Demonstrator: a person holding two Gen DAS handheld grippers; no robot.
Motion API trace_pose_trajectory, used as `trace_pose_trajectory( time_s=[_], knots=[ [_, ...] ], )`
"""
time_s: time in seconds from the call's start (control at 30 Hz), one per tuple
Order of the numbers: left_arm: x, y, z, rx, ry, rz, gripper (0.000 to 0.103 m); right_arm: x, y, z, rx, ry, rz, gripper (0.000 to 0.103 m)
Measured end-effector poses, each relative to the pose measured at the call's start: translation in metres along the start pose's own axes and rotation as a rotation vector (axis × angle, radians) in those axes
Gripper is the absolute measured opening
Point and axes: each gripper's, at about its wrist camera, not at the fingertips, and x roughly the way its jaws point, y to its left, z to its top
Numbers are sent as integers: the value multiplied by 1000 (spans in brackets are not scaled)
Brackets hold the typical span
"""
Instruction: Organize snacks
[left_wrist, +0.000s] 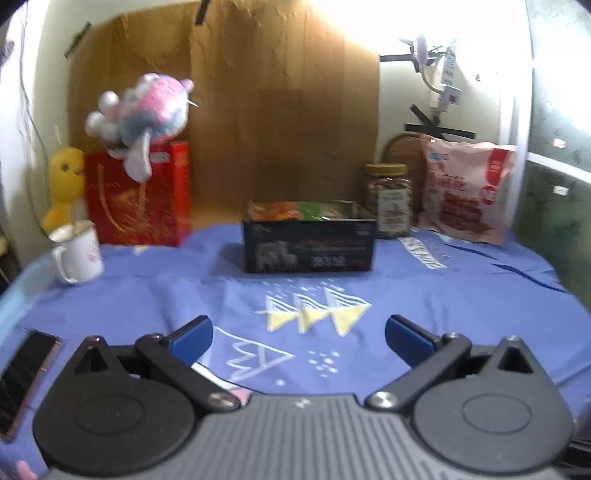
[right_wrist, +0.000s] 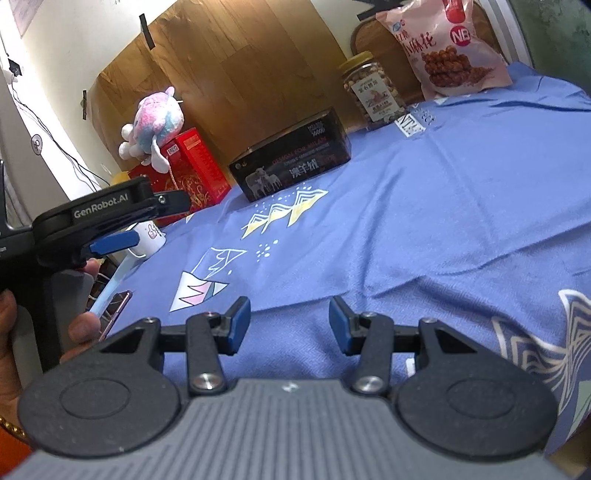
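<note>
Blue tablecloth (left_wrist: 443, 295): mug (left_wrist: 78, 251), phone (left_wrist: 22, 376), plush (left_wrist: 147, 110).

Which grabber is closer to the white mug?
Left. The left gripper hangs open just in front of the white mug, near the cloth's left edge. The right gripper hangs open farther back over the blue cloth, away from the mug.

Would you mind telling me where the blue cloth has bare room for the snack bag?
Free: the wide stretch between the black box and both claws, left claw, right claw. Crowded: the back edge, around the nut jar, snack bag and red gift bag.
</note>
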Motion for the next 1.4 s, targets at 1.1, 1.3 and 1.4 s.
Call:
trace_pose_trajectory(
  time_s=[1.1, 1.3, 1.4],
  knots=[
    [-75, 0, 110, 127, -74, -86, 103, -84, 27, 138, -127, -72, 130, 61],
    [-44, -1, 83, 49, 62, -94, 103, -64, 18, 139, -158, 3, 42, 61],
    [-26, 1, 69, 23, 115, -76, 103, -40, 9, 127, -159, 60, 12, 61]
  ],
)
